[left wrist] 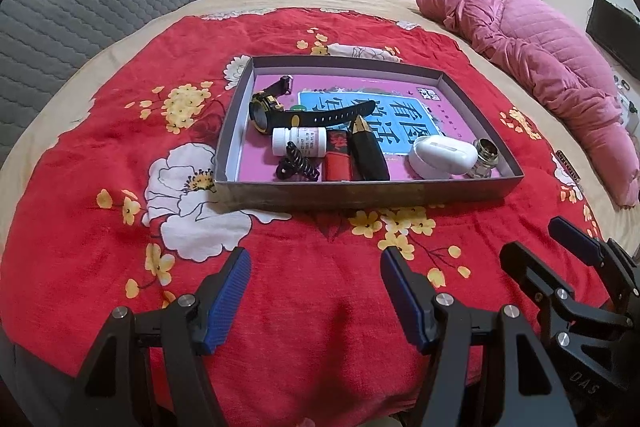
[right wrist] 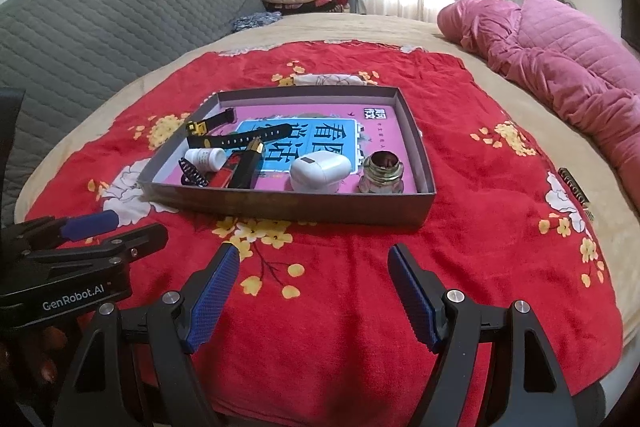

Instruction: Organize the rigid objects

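1. Red floral blanket spread over the bed; it carries everything listed here, and both of my tongs hang low over its near part.
2. Shallow grey cardboard tray, ahead of both tongs and well apart from them, its long side running left to right across my view. All the rigid things lie inside it, on a pink-and-blue printed book that lines the floor.
3. Left end of the tray: black-and-yellow wristwatch, strap stretched out rightward; white plastic pill bottle on its side, long axis left to right; black wavy hair clip against the near wall.
4. Middle: red cylindrical tube and black gold-tipped pen-shaped case, both with long axes pointing away from me.
5. Right end: white rounded plastic case and small empty glass jar with a metal neck, upright in the near right corner.
6. My left tongs: apart, empty, aimed at the tray's middle, nearer the watch end.
7. My right tongs: apart, empty, nearer the jar and the white case.
8. Judgement: nothing lies loose on the blanket within reach; any pick now goes forward over the tray's near wall.
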Demonstrator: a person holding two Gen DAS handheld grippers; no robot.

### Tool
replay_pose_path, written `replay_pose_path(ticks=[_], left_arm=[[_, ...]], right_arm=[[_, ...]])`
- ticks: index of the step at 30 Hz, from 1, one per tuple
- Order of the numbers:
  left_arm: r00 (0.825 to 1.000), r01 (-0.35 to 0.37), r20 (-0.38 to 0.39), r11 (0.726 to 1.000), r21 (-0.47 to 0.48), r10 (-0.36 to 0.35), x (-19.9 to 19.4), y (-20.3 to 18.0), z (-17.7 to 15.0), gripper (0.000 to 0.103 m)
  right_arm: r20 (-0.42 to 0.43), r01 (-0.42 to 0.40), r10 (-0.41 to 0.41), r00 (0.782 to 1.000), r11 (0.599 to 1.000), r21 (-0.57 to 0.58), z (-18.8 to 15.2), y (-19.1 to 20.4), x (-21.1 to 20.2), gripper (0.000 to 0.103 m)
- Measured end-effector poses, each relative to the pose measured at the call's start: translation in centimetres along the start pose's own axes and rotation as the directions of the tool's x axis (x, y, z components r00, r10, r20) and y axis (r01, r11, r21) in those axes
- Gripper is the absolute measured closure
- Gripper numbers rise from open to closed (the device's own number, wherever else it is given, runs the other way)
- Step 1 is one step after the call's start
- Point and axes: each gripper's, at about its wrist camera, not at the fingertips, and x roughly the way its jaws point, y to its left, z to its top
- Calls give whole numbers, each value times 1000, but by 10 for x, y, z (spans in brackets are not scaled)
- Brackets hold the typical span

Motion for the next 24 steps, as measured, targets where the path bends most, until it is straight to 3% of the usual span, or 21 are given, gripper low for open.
replay_pose_path(ticks=[24], left_arm=[[1000, -5, 18, 1000, 2, 5, -4, 0, 1, 36]], right_arm=[[4, 9, -9, 1000, 1000, 11, 1, -5, -1, 25]])
